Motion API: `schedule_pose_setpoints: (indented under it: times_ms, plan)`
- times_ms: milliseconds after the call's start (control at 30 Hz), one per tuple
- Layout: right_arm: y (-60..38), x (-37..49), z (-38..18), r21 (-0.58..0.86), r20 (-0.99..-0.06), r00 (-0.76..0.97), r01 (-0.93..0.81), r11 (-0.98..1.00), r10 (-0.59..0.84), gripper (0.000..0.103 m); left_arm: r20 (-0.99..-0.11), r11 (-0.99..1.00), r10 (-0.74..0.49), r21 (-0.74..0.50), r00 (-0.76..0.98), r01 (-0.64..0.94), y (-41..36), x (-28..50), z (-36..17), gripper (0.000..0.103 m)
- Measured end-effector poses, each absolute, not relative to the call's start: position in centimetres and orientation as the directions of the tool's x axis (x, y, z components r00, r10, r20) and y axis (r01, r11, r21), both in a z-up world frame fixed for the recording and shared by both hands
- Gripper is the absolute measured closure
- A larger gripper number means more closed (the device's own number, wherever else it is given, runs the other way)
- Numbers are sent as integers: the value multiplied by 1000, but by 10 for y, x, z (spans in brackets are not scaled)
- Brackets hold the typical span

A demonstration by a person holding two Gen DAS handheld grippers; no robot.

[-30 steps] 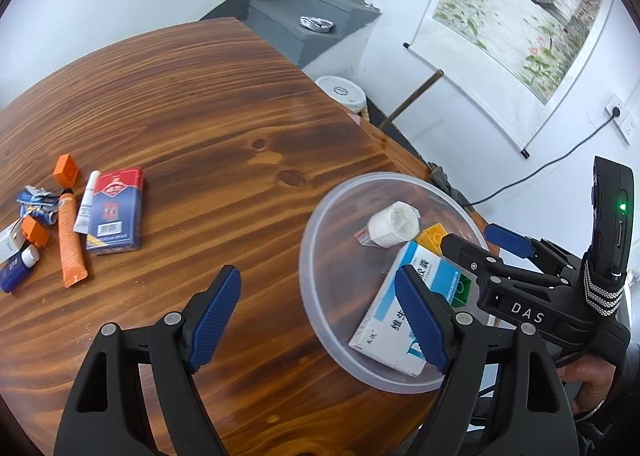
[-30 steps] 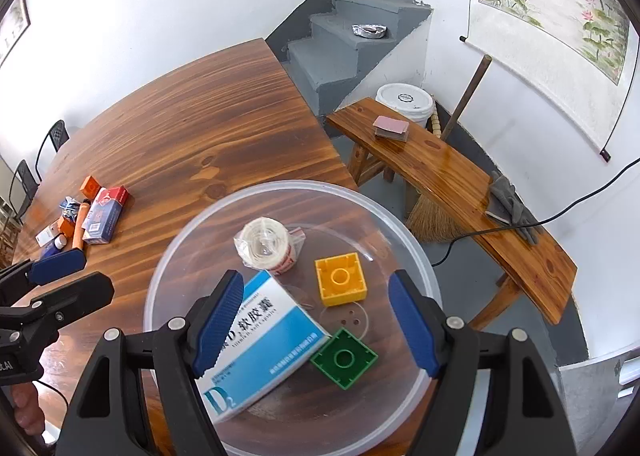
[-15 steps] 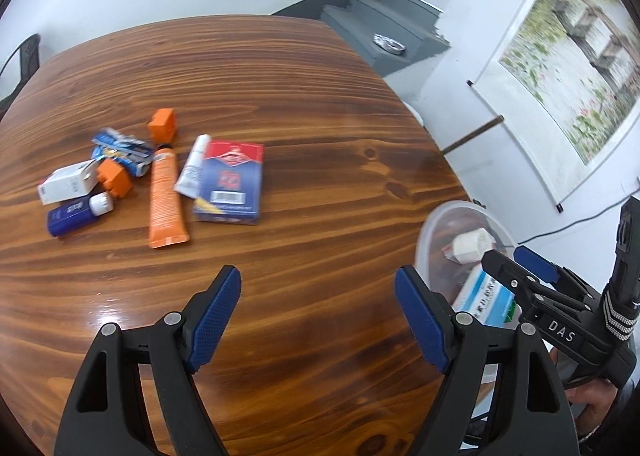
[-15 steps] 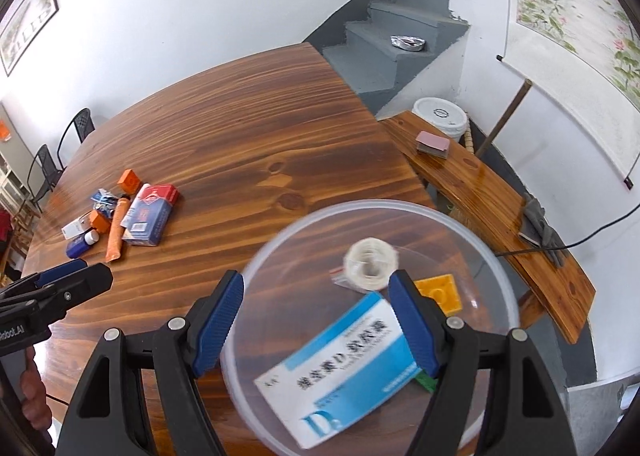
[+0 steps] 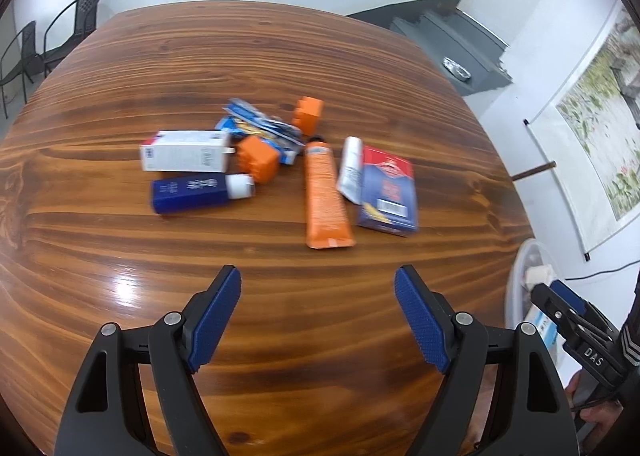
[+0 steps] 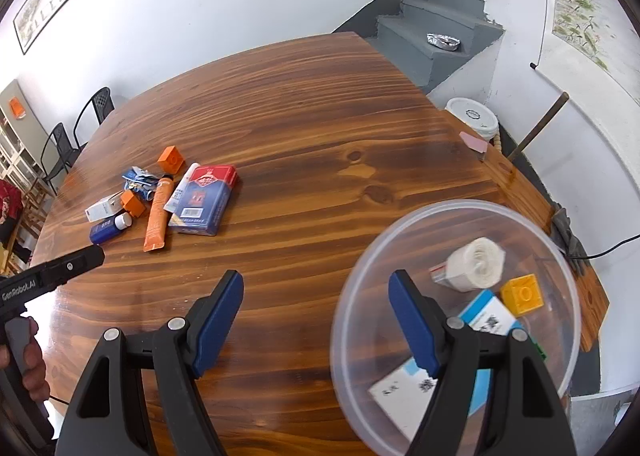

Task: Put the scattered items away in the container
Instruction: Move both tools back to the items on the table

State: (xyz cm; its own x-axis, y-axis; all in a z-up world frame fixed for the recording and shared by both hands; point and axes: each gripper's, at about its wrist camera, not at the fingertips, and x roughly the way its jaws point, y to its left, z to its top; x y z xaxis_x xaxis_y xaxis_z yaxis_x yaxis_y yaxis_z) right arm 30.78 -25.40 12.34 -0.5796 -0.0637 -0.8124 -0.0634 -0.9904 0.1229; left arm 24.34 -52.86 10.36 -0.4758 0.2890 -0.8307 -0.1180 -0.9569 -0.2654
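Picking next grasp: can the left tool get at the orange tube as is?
Probably yes. The left tool is open and faces the orange tube, with only bare table between; a white tube crowds one side.

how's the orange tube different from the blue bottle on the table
The orange tube is flat, with a crimped end, and lies pointing away from the left gripper; the blue bottle is rounded, with a white cap, and lies crosswise. The tube touches the small white tube; the bottle lies beside the white box. Both lie flat on the table, outside the container.
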Motion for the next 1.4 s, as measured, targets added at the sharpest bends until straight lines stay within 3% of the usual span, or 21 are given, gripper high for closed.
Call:
schedule_pose_setpoints:
  times_ms: [400, 633, 933, 1400]
  plan:
    - [-303, 289, 116, 117, -840, -537, -40, -992, -77, 24, -845, -968, 251, -228, -472, -106, -589, 195, 79, 21]
    - [-329, 280, 112, 70, -847, -529, -2, -998, -59, 24, -851, -966, 248, -184, -463, -180, -593, 163, 68, 21]
    - [-346, 266, 99, 109, -868, -488, -10, -994, -91, 24, -856, -948, 294, -205, -425, -243, -594, 139, 56, 21]
    - [-355, 226, 76, 116, -886, -454, -12, -993, -98, 24, -874, -921, 326, -208, -360, -328, -564, 160, 50, 21]
